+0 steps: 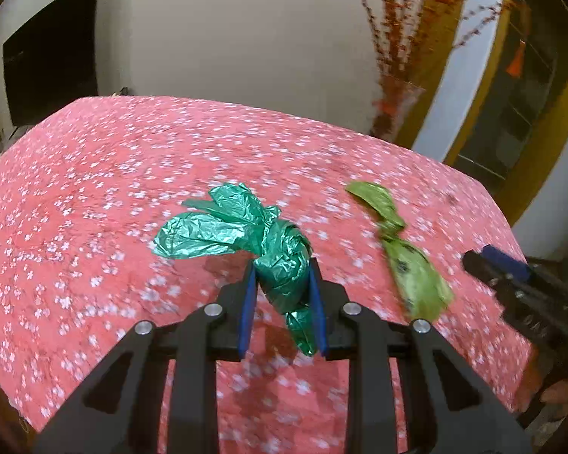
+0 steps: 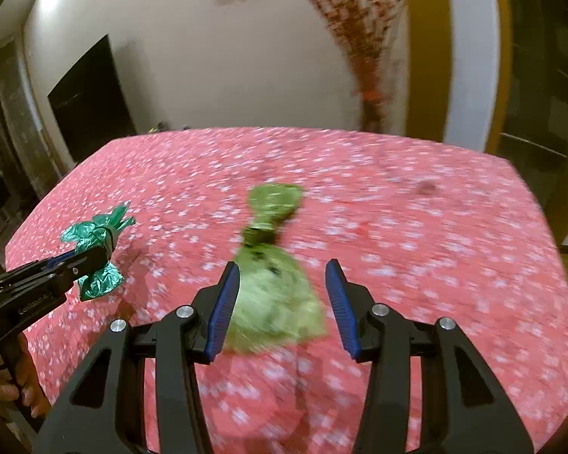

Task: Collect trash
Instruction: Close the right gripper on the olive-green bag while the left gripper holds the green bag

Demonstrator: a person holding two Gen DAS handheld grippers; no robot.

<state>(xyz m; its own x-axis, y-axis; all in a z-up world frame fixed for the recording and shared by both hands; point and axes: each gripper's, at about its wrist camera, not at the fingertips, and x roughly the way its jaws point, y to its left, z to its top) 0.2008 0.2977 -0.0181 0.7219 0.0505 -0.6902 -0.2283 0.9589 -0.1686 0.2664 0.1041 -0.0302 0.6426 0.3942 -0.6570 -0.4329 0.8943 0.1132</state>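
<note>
The light green bag (image 2: 274, 265) is showing blurred in the right wrist view, so its dark print is not readable. The left gripper (image 1: 283, 270) is covering the middle part of the dark green bag (image 1: 246, 234). The picture edge is cutting off the right gripper (image 1: 511, 283) in the left wrist view. The branches (image 2: 359, 19) are smearing into streaks, and the tablecloth (image 2: 435, 246) flowers are blurring too.

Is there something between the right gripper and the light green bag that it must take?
Nothing visible stands in the way. The light green bag lies on the pink tablecloth directly ahead of the right gripper, whose jaws are open with the bag's near end between them. The left gripper, shut on the dark green bag, is off to the side.
</note>
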